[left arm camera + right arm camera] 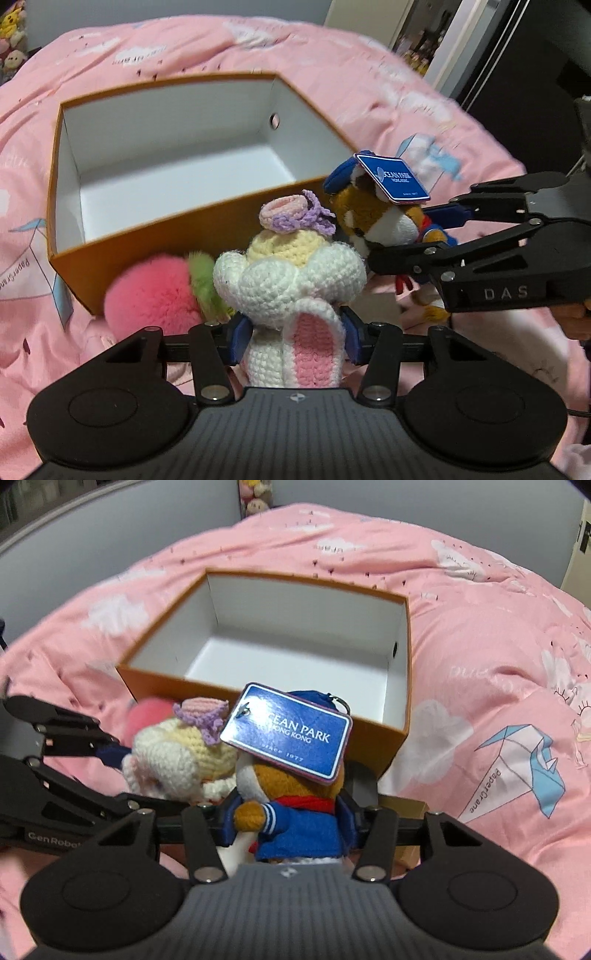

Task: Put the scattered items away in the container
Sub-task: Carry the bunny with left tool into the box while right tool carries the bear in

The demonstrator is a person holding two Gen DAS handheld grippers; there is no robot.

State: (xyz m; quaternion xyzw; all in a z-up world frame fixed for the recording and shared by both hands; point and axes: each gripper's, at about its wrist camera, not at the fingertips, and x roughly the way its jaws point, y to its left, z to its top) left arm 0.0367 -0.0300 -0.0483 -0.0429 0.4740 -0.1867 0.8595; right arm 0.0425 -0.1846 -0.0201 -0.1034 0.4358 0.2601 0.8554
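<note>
We find the orange box [155,236] in the upper left and centre of the left wrist view, resting on the pink bedding [332,74]; its white interior holds nothing, so no item is stowed yet. Going from left to right along the near wall of the box, we see 3 items still outside it. Item 1, a pink fluffy ball [151,299], lies at lower left against the wall, ungripped. Item 2, the crocheted bunny [291,280], stands at centre; the left gripper [293,339] pinches its lower body between both blue pads. Item 3, the brown plush in a blue jacket [295,812], sits at centre right with a blue tag [288,731] on its head; the right gripper [288,823] clamps its torso. We judge 2 items gripped and ready for transfer, 1 item untouched, 0 items placed.
</note>
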